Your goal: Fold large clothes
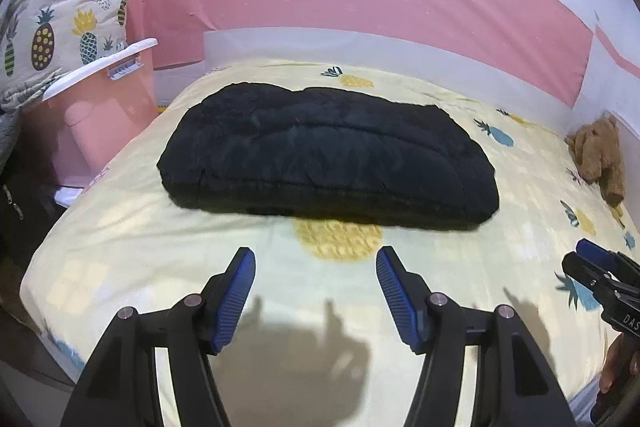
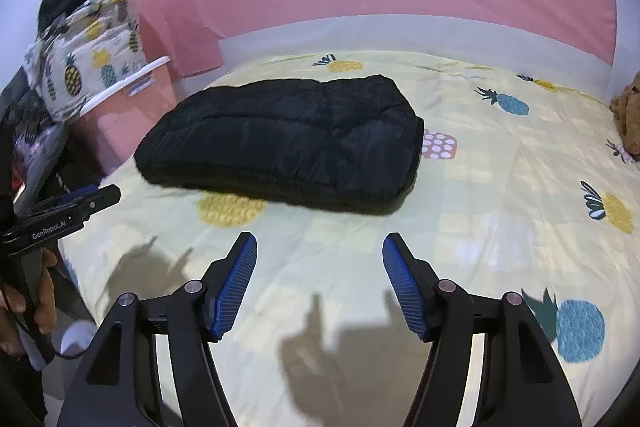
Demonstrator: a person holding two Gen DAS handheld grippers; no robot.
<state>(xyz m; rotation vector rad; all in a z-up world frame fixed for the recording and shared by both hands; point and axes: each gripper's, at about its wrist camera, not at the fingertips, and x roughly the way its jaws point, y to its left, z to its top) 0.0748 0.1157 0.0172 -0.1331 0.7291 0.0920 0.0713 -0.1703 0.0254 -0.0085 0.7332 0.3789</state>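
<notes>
the left gripper (image 1: 316,259), black with blue ribbed pads, is spread wide and holds nothing; the right gripper (image 2: 320,247) is the same, wide apart and empty. both hang over the near part of a pale yellow pineapple-print bed sheet (image 1: 480,267). farther in lies the folded black padded garment (image 1: 328,155), flat on the sheet. a brown plush toy (image 1: 598,155) sits at the far right, a pink plastic bin (image 1: 104,123) to the left.

garment: black padded jacket (image 1: 328,155) (image 2: 280,147)
state: folded into a thick, flat oblong bundle
pose: lying flat, long side across the view
place: on the bed, toward 12 o'clock
</notes>
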